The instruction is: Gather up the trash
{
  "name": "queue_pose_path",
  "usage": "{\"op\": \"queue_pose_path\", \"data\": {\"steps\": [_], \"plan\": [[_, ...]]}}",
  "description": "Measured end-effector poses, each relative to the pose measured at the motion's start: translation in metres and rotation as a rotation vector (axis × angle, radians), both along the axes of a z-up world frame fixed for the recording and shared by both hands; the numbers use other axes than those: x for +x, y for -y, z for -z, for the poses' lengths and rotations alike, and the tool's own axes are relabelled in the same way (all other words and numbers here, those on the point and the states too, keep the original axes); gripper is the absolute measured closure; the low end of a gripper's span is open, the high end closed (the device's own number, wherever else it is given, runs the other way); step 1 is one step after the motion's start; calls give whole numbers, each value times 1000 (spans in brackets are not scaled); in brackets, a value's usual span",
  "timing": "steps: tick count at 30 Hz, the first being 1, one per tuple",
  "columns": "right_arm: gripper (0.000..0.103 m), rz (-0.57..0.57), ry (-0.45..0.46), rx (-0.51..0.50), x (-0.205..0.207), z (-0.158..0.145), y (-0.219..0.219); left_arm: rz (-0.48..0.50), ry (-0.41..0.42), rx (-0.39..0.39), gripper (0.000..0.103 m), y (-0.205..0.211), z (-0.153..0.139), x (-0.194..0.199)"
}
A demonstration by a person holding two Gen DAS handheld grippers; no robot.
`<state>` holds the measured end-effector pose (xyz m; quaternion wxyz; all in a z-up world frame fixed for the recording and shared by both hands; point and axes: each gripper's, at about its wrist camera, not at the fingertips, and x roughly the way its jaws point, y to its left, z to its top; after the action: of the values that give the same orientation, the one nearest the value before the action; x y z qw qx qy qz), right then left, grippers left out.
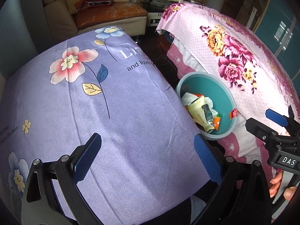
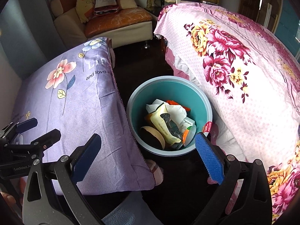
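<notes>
Trash (image 2: pixel 166 123) – crumpled white paper, cream pouch, orange bits, round tan lid – sits in round teal plastic bin w/ grey rim (image 2: pixel 202 97), just ahead of & below right gripper (image 2: pixel 148 153). Its blue-padded jaws are spread wide, nothing btwn them. Left gripper (image 1: pixel 148 155) also spread, empty, over lilac flower-print cloth (image 1: pixel 121 112); bin is ahead-right of it. Pink floral bedspread (image 2: pixel 253 93) to right of bin.

Both wrist cameras look steeply down: left above the lilac cover (image 1: pixel 116 112), right near the teal bin (image 2: pixel 169 91). Both views share them.
</notes>
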<state>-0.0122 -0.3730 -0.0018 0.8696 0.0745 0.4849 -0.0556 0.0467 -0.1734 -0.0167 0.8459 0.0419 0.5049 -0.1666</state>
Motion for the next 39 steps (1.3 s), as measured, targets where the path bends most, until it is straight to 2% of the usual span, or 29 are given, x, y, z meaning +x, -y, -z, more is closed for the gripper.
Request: {"op": "queue_pose_path", "data": {"steps": [4, 17, 39], "plan": [[7, -4, 14, -22, -6, -3, -2, -7, 6, 4, 4, -2, -1, -5], [7, -13, 21, -7, -8, 1, -4, -23, 5, 23, 4, -3, 5, -6], [7, -18, -18, 9, 4, 22, -4, -46, 9, 45, 4, 0, 19, -1]]}}
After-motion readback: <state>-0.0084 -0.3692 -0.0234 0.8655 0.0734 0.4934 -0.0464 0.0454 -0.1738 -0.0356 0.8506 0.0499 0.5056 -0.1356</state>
